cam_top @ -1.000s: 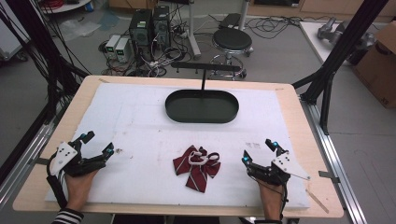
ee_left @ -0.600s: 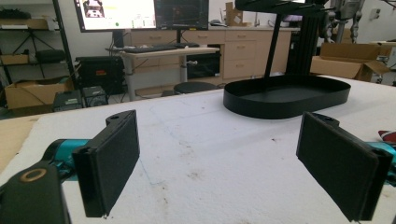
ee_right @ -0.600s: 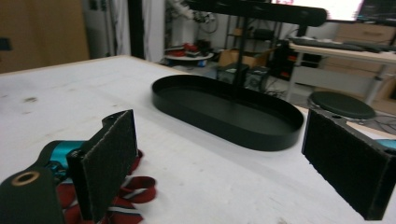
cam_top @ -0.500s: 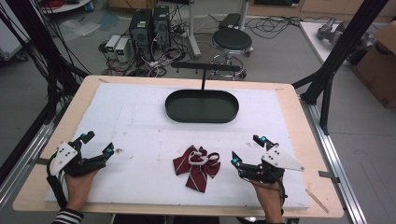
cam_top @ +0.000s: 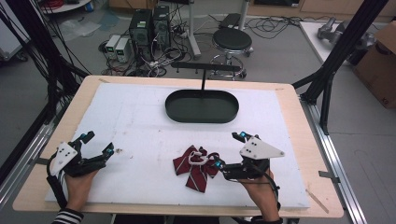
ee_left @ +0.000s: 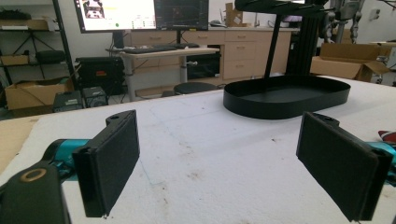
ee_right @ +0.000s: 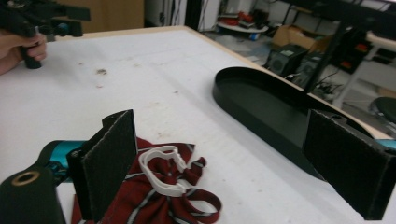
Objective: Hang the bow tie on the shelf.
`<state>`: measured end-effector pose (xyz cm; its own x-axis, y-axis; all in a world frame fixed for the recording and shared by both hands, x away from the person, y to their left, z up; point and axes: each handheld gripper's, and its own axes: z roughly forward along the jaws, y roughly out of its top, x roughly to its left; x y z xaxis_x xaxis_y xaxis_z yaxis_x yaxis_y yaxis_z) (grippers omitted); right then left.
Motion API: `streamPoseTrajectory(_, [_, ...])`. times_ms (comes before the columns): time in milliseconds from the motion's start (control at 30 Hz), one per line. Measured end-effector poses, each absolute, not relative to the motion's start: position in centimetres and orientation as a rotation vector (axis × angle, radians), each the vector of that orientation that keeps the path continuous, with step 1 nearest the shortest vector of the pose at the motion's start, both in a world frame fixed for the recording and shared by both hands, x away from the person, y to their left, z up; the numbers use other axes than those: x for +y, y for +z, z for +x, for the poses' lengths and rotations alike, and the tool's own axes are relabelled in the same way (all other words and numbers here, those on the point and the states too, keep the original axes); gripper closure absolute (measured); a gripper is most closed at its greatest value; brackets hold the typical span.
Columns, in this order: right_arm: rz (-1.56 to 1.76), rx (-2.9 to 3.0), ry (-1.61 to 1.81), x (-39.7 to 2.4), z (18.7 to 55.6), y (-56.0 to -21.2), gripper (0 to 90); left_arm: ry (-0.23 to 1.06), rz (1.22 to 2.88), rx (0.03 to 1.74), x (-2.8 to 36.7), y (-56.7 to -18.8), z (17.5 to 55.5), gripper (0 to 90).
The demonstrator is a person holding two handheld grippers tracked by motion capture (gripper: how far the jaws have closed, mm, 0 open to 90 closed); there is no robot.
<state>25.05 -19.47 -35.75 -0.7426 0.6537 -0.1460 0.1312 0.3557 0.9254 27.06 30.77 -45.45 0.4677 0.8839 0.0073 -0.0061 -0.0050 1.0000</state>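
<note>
A: Where is the right hand-held gripper (cam_top: 229, 151)?

B: Low over the near right part of the tabletop (cam_top: 140, 121), with its 2 jaws spread wide and nothing between them. In the right gripper view one jaw stands just in front of the dark red striped bow tie (ee_right: 154, 200), and the other rises in front of the black oval tray (ee_right: 261, 109).

A: And the bow tie itself?

B: It lies flat on the white tabletop, near the front edge and roughly central, just left of the right hand-held gripper in the high view. A white plastic clip (ee_right: 161, 170) sits on top of its knot. I cannot tell whether the nearer jaw touches the cloth.

A: The left hand-held gripper (cam_top: 95, 144)?

B: Near the front left corner, well apart from the bow tie, jaws also wide apart and holding nothing. Its own view looks across bare white surface toward the tray.

A: What lies farther out?

B: The tray sits at the far middle of the tabletop, with a black T-shaped stand (cam_top: 205, 70) rising from its far side.
</note>
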Motion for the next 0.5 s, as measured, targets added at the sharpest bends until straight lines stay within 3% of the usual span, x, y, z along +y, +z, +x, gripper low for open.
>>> streamPoseTrajectory(400, [0.641, 2.333, 1.258, -15.9, 26.5, -36.5, 9.5, 0.847, 1.403, 0.838, 30.8, -45.4, 27.1, 13.8])
streamPoseTrajectory(433, [0.65, 2.369, 1.234, -15.4, 26.6, -36.6, 13.9, 0.846, 1.404, 0.839, 30.8, -45.4, 27.1, 13.8])
streamPoseTrajectory(500, [0.624, 2.393, 1.229, -14.9, 26.8, -36.7, 14.3, 0.845, 1.404, 0.839, 30.8, -45.4, 27.1, 13.8])
